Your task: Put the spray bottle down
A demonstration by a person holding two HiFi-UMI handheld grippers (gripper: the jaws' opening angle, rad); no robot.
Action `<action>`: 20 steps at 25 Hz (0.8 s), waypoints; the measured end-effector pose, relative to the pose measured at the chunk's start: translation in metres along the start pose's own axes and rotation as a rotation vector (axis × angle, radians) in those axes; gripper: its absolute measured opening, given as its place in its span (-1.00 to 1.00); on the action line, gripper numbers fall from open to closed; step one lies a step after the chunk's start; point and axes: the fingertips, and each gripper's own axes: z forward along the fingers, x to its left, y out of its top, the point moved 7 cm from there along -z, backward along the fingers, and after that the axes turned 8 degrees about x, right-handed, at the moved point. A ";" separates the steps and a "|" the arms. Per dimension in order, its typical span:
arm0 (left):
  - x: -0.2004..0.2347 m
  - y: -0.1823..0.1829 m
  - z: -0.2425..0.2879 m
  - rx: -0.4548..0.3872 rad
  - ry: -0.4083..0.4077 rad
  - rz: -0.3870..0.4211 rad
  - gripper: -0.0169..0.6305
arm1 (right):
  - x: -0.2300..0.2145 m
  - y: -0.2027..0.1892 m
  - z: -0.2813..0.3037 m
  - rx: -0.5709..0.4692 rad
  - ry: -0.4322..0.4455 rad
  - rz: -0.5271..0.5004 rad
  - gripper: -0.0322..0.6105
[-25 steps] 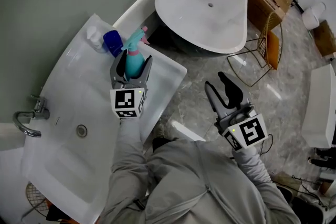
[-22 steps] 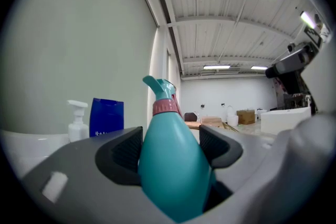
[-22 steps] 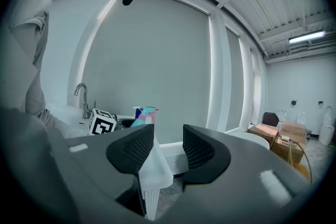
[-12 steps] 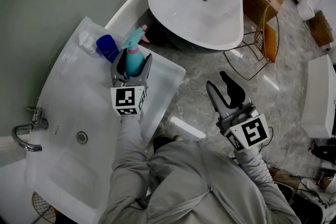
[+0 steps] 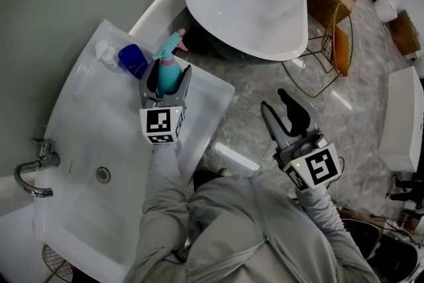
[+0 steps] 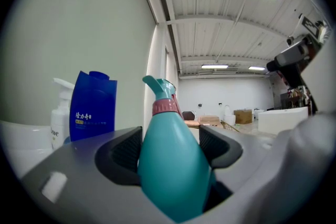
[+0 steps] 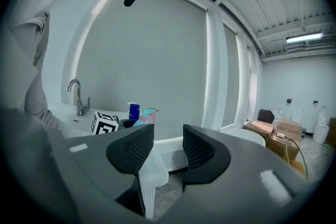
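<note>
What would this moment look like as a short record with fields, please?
left tongs: shut on the teal spray bottle, held upright
right tongs: open, empty, above the floor beside the sink
bottle position: over the sink's far end; whether its base touches cannot be told
neighbours: blue bottle and white pump bottle, by the wall, just beyond the spray bottle
task status: spray bottle not yet released

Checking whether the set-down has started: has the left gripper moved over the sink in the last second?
No, hardly: the left gripper, shut on the spray bottle, hangs over the same end of the sink, close beside the blue bottle.
</note>
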 end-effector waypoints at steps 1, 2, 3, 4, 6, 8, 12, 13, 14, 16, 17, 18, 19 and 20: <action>0.000 0.000 0.000 0.000 0.000 0.003 0.25 | 0.000 0.000 0.000 0.000 0.000 0.000 -0.40; -0.001 0.000 -0.001 0.000 0.000 0.006 0.25 | 0.000 0.000 0.000 -0.001 0.000 0.001 -0.40; -0.001 0.000 -0.001 0.000 -0.001 0.010 0.25 | -0.001 -0.001 0.000 -0.002 0.001 0.002 -0.40; -0.002 0.000 -0.002 0.000 -0.001 0.013 0.25 | -0.001 -0.001 0.000 -0.003 0.002 0.003 -0.40; -0.003 0.000 -0.003 0.003 0.000 0.020 0.25 | -0.001 -0.001 0.000 -0.005 0.007 0.005 -0.40; -0.005 0.000 -0.004 0.008 0.002 0.026 0.25 | -0.002 -0.001 -0.001 -0.008 0.012 0.007 -0.40; -0.008 -0.004 -0.009 0.024 0.012 0.042 0.25 | -0.001 -0.002 -0.002 -0.014 0.022 0.008 -0.40; -0.008 -0.006 -0.011 0.030 0.016 0.047 0.25 | -0.001 -0.002 -0.002 -0.015 0.026 0.008 -0.40; -0.009 -0.007 -0.013 0.035 0.020 0.050 0.25 | 0.000 -0.002 -0.002 -0.017 0.030 0.008 -0.40; -0.010 -0.005 -0.017 0.036 0.021 0.052 0.25 | 0.000 -0.002 -0.002 -0.021 0.040 0.008 -0.40; -0.012 -0.002 -0.018 0.037 0.018 0.053 0.25 | 0.001 -0.002 -0.002 -0.022 0.045 0.008 -0.40; -0.013 -0.001 -0.020 0.039 0.016 0.055 0.24 | 0.001 -0.002 -0.002 -0.023 0.049 0.008 -0.40; -0.015 0.000 -0.021 0.043 0.016 0.057 0.24 | 0.002 -0.002 -0.002 -0.025 0.054 0.008 -0.40; -0.015 -0.001 -0.022 0.048 0.019 0.060 0.24 | 0.002 -0.002 -0.002 -0.026 0.059 0.008 -0.40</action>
